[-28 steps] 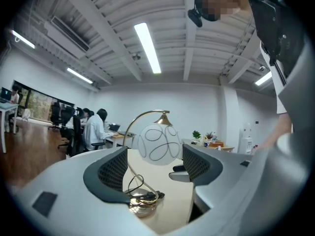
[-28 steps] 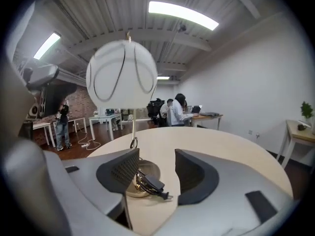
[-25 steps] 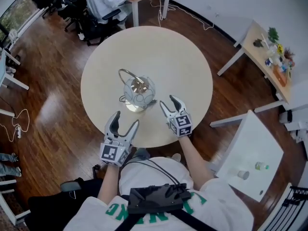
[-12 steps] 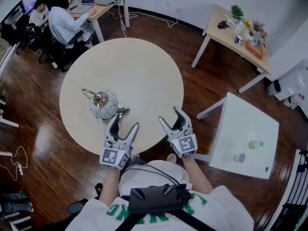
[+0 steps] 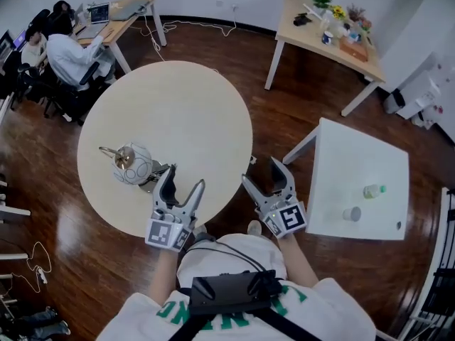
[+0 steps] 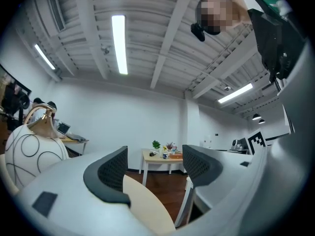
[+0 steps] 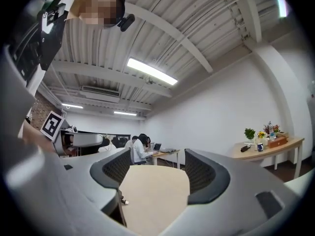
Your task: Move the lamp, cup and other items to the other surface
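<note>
The lamp [image 5: 132, 163], a white globe with a brass ring, stands on the round beige table [image 5: 178, 105] near its left front. In the left gripper view the lamp [image 6: 28, 151] sits at the far left, outside the jaws. My left gripper [image 5: 183, 177] is open and empty over the table's near edge, just right of the lamp. My right gripper [image 5: 261, 170] hangs over the wooden floor between the two tables; its jaws have just been opening, and nothing is between them. A cup [image 5: 352, 214] and a small green-capped bottle [image 5: 375, 190] stand on the white square table [image 5: 355, 162].
A wooden desk [image 5: 323, 38] with plants and small items stands at the back right. People sit at a desk with laptops [image 5: 106, 16] at the back left. A dark gap of wooden floor [image 5: 274, 130] separates the round table from the white one.
Both grippers have swung to the right, away from the lamp. The right gripper has left the round table and now hangs over the floor, jaws wider. The lamp stays in place.
</note>
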